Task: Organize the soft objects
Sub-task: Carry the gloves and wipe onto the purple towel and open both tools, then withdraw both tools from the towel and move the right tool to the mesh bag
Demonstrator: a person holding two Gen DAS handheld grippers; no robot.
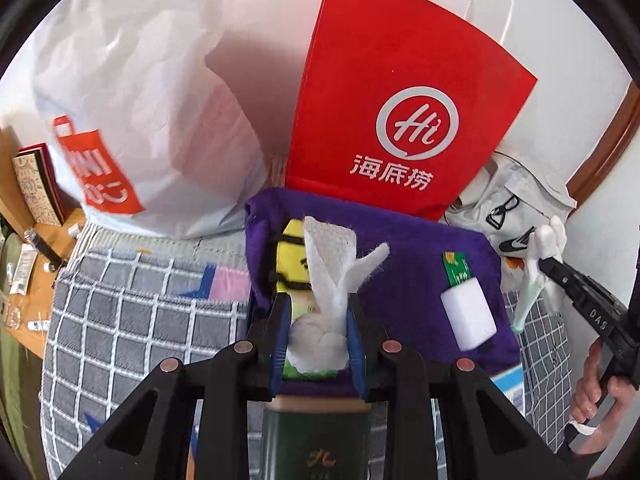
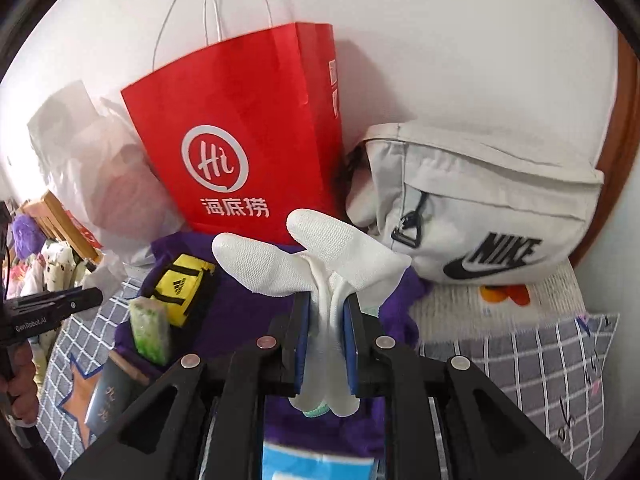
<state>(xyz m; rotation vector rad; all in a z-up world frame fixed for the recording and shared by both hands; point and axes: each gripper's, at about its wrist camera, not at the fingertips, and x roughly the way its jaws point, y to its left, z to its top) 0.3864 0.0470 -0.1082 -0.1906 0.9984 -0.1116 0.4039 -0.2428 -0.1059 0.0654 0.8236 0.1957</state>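
My left gripper (image 1: 319, 312) is shut on a white crumpled cloth (image 1: 330, 276) and holds it above a purple cloth (image 1: 404, 264) spread on the bed. My right gripper (image 2: 326, 312) is shut on a white glove (image 2: 320, 258) with a green cuff; the glove also shows at the right of the left wrist view (image 1: 536, 272). On the purple cloth lie a small yellow bag (image 2: 182, 286), a green scouring sponge (image 2: 150, 330) and a white block (image 1: 468, 316). The left gripper body (image 2: 52, 306) shows at the left of the right wrist view.
A red paper bag (image 1: 384, 92) and a white plastic bag (image 1: 132, 112) stand against the wall behind. A grey Nike bag (image 2: 480, 216) lies to the right. A dark green tin (image 1: 316, 440) and a blue-and-white packet (image 2: 316, 464) lie near. The bed has a checked grey cover (image 1: 132, 312).
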